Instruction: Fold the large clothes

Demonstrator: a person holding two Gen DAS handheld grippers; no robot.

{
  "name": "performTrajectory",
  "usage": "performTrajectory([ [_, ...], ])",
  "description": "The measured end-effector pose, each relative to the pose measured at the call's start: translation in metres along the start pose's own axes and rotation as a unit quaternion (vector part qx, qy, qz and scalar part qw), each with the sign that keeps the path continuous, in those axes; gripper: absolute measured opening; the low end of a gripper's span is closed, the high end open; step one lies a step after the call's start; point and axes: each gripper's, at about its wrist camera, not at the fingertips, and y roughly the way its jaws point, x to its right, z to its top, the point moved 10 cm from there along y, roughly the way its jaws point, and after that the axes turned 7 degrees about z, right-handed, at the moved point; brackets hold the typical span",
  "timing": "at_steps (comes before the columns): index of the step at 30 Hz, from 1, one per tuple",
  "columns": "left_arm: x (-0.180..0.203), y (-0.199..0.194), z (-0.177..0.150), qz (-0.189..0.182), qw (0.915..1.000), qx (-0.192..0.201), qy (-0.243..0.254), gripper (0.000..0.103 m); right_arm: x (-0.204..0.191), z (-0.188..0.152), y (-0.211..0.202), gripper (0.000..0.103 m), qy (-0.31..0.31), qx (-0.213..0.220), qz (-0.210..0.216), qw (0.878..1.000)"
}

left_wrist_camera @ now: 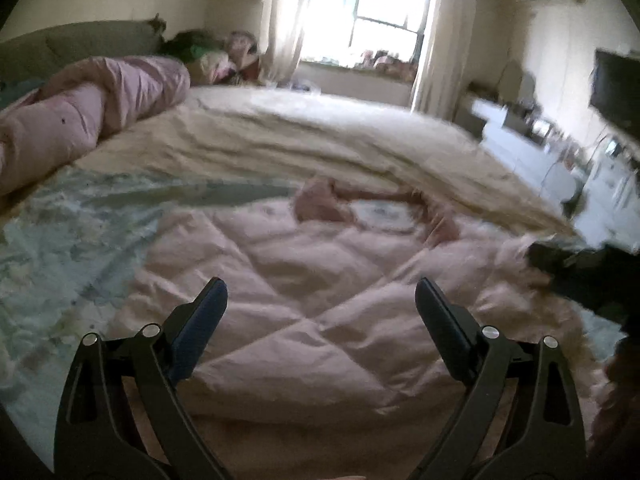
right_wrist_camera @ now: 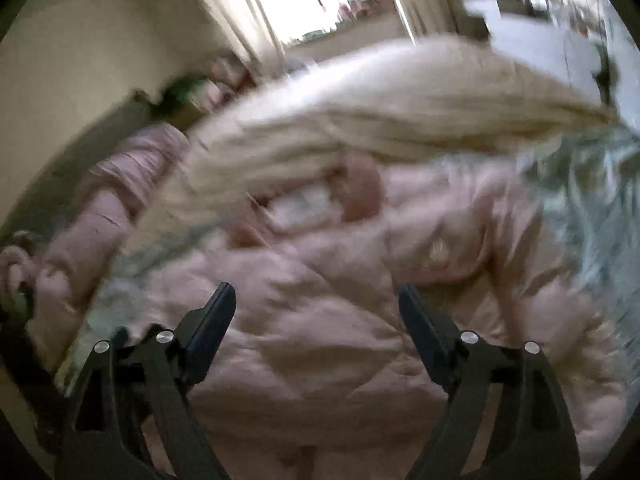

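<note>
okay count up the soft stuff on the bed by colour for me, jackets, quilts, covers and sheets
Pink: 2, the quilted jacket and the rolled duvet.
Cream: 1, the bedcover.
Pale green: 1, the patterned sheet.
Total: 4

Quilted jacket (left_wrist_camera: 320,300) flat on the bed (left_wrist_camera: 60,248), collar at far end. Folded blanket (left_wrist_camera: 300,140) behind it, across the bed. Rolled duvet (left_wrist_camera: 80,100) far left. Window (left_wrist_camera: 372,8) beyond the bed, cabinets (left_wrist_camera: 560,160) right.
</note>
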Motion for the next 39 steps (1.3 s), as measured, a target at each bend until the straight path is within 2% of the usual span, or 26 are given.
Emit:
performTrajectory([
  [2, -0.008, 0.011, -0.008, 0.019, 0.9998, -0.01, 0.005, 0.088, 0.026, -0.007, 0.013, 0.069, 0.015, -0.017, -0.028, 0.999],
  [3, -0.016, 0.015, -0.012, 0.028, 0.9995, -0.01, 0.008, 0.088, 0.035, -0.009, 0.014, 0.067, 0.012, -0.018, -0.038, 0.999],
  [5, -0.028, 0.018, -0.016, 0.036, 0.9993, -0.011, 0.006, 0.088, 0.059, -0.009, 0.008, 0.065, -0.017, -0.013, -0.09, 0.996],
  [7, -0.04, 0.02, -0.017, 0.047, 0.9988, -0.01, 0.008, 0.088, 0.071, -0.014, 0.007, 0.06, -0.014, -0.024, -0.07, 0.997],
  [9, -0.049, 0.022, -0.019, 0.063, 0.9979, -0.01, 0.009, 0.089, 0.08, -0.016, 0.005, 0.049, -0.024, -0.025, -0.076, 0.996],
  [13, -0.054, 0.023, -0.025, 0.072, 0.9969, -0.015, 0.029, 0.092, 0.079, -0.021, 0.001, 0.047, -0.064, -0.02, -0.101, 0.993],
  [15, -0.056, 0.019, -0.023, 0.077, 0.9963, -0.012, 0.036, 0.092, 0.075, -0.021, -0.004, 0.049, -0.072, -0.022, -0.108, 0.991],
  [16, -0.058, 0.016, -0.023, 0.078, 0.9963, -0.011, 0.037, 0.092, 0.074, -0.022, -0.006, 0.067, -0.069, -0.024, -0.11, 0.991],
  [17, -0.063, 0.011, -0.022, 0.082, 0.996, -0.009, 0.035, 0.092, 0.076, -0.021, -0.012, 0.098, -0.065, -0.02, -0.124, 0.99],
  [19, -0.072, -0.001, -0.019, 0.088, 0.9956, -0.001, 0.033, 0.092, 0.08, -0.019, -0.032, 0.099, -0.058, 0.002, -0.115, 0.992],
  [22, -0.085, -0.027, -0.012, 0.091, 0.9952, 0.016, 0.032, 0.092, 0.086, -0.02, -0.065, 0.099, -0.034, 0.012, -0.091, 0.995],
  [24, -0.091, -0.051, -0.004, 0.088, 0.9952, 0.032, 0.03, 0.092, 0.086, -0.018, -0.092, 0.099, -0.038, 0.032, -0.094, 0.994],
  [30, -0.103, -0.15, 0.008, 0.069, 0.9931, 0.092, 0.022, 0.094, 0.056, -0.029, -0.188, 0.099, -0.077, 0.08, -0.086, 0.99],
  [35, -0.116, -0.226, -0.017, 0.051, 0.9919, 0.116, 0.005, 0.094, 0.048, -0.092, -0.263, 0.099, -0.1, 0.093, -0.103, 0.985],
  [39, -0.128, -0.274, -0.057, 0.056, 0.9906, 0.124, -0.012, 0.094, 0.051, -0.148, -0.298, 0.099, -0.093, 0.096, -0.108, 0.985],
])
